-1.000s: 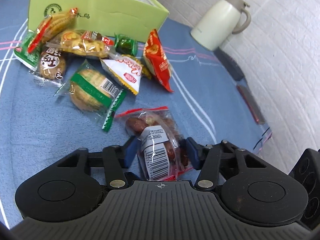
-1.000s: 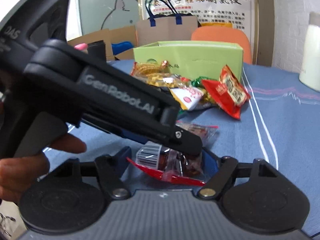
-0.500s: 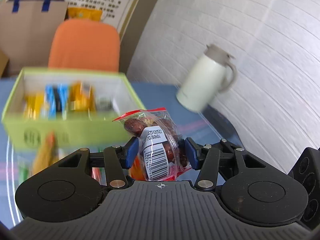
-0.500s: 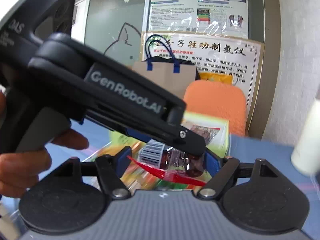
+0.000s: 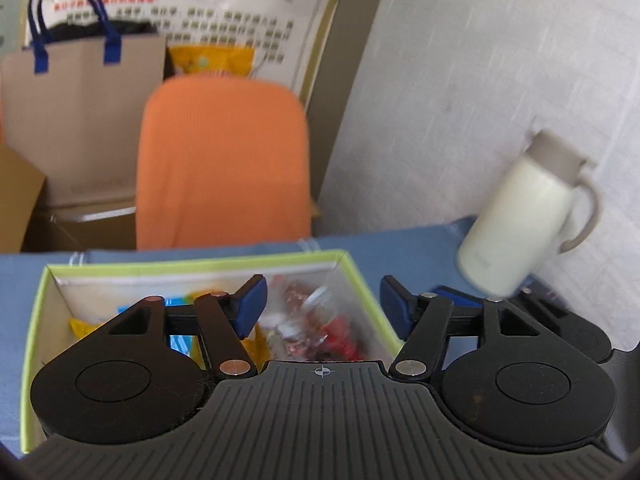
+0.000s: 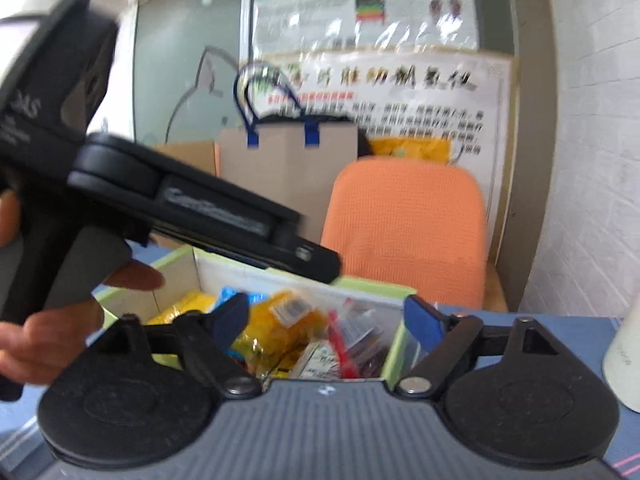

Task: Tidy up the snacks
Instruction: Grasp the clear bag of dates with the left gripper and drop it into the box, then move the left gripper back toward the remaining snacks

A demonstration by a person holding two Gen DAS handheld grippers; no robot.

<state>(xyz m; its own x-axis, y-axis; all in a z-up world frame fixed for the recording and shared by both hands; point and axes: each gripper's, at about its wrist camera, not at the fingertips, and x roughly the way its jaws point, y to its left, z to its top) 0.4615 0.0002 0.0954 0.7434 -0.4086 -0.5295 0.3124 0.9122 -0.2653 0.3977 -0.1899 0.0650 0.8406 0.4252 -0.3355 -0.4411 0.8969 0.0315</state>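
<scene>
Inside the rectangular green cardboard box (image 5: pixel 362 276), crinkly plastic snack packets (image 6: pixel 280 328).

A box (image 5: pixel 356 268) sits on the table (image 5: pixel 400 248), with snack packs (image 6: pixel 280 328) lying inside it. A jug (image 5: pixel 520 224) stands on the table to the box's right, near the wall. Behind the table is a chair (image 5: pixel 220 160), and behind that a paper bag (image 5: pixel 80 92) and a poster (image 6: pixel 400 96).

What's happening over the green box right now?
Left gripper and right gripper open, jaws just widened. Clear red-edged snack packet dropping into green cardboard box. Nothing blocking.
</scene>
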